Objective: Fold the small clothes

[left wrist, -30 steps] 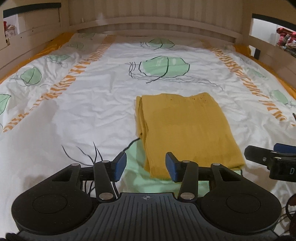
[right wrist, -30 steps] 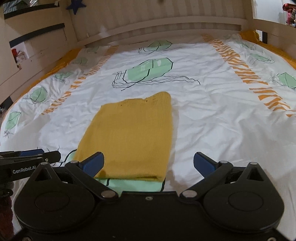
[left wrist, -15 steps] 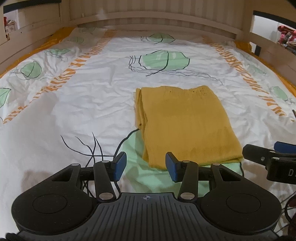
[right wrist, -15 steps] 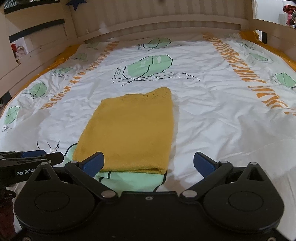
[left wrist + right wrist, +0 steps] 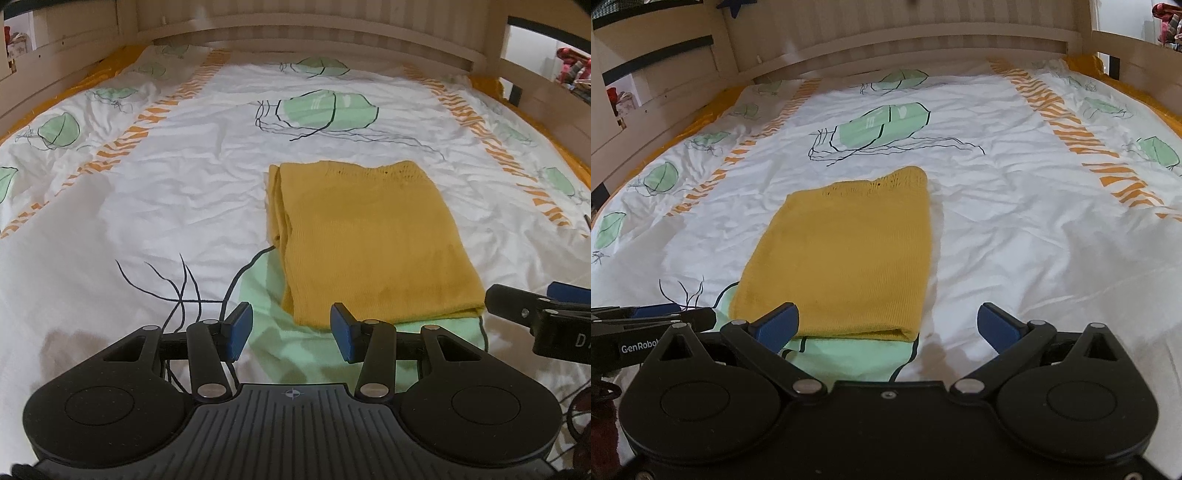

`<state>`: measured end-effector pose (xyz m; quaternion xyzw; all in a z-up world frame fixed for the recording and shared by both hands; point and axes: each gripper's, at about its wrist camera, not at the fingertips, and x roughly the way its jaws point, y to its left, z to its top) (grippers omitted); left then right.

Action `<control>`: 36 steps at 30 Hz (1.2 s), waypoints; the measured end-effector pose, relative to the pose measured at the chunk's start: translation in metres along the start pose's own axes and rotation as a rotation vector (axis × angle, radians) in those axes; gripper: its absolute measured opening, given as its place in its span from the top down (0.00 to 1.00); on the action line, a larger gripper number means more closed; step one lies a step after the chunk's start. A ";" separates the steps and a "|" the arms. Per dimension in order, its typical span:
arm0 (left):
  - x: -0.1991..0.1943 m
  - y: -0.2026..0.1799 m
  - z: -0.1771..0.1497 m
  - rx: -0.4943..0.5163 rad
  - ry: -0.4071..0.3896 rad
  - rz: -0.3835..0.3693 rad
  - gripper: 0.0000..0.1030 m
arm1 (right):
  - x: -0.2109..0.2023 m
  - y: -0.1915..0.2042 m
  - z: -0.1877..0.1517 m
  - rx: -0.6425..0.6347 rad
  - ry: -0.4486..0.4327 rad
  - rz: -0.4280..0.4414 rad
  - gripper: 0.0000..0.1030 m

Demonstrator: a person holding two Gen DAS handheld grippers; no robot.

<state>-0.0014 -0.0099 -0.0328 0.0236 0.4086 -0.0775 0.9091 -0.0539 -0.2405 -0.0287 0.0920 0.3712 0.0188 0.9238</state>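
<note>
A mustard-yellow knit garment (image 5: 369,236) lies folded into a neat rectangle on the bed; it also shows in the right wrist view (image 5: 846,254). My left gripper (image 5: 291,330) is open and empty, just short of the garment's near left corner. My right gripper (image 5: 888,325) is wide open and empty, at the garment's near right corner. The right gripper's fingers (image 5: 524,306) show at the right edge of the left wrist view. The left gripper's fingers (image 5: 657,314) show at the left edge of the right wrist view.
The white bedsheet (image 5: 166,192) has green leaf prints and orange stripes and is slightly wrinkled. A wooden headboard (image 5: 923,44) stands at the far end, with wooden side rails (image 5: 546,96) on both sides. Shelves with items (image 5: 620,99) are at the far left.
Both grippers have drawn back from the garment toward the near side of the bed. The garment has stayed folded and still. Jaw openings are unchanged.
</note>
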 end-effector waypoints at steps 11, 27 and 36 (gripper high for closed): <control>0.002 0.000 0.000 -0.002 0.008 -0.002 0.56 | 0.003 0.001 -0.001 0.001 0.007 -0.001 0.01; 0.005 -0.003 0.000 0.000 0.016 -0.004 0.56 | 0.008 -0.001 -0.001 0.007 0.018 0.004 0.01; 0.009 -0.006 0.001 0.005 0.024 -0.007 0.56 | 0.011 -0.003 0.000 0.012 0.032 0.007 0.01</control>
